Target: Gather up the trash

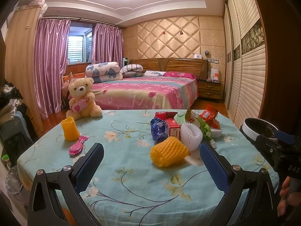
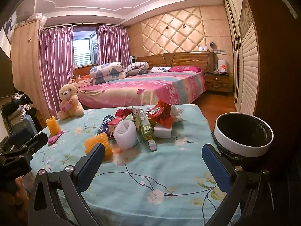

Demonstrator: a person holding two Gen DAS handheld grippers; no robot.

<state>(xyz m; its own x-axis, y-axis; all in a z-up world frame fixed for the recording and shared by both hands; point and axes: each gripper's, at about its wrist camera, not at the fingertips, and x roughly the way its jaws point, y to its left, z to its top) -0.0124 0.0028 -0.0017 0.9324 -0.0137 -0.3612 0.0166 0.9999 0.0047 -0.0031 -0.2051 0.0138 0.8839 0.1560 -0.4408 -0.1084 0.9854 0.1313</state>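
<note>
My two claws, left (image 1: 151, 156) and right (image 2: 153, 155), are wide open and empty, so a careless grab near the yellow net (image 1: 169, 154) might knock the pile (image 2: 148, 120) behind it off the table (image 2: 143, 186).

My left gripper (image 1: 150, 162): two black angular fingers, each faced with a blue textured pad (image 1: 213, 167). A round silver screw (image 1: 67, 168) sits at each finger's pivot and another further out on each black triangular side bracket. My right gripper (image 2: 152, 162) is built the same: blue pads, black frame, silver screws (image 2: 237, 168). From the left camera I see the right unit's black body with white lettering "DAS" (image 1: 292, 167) and a blue part on top.
</note>
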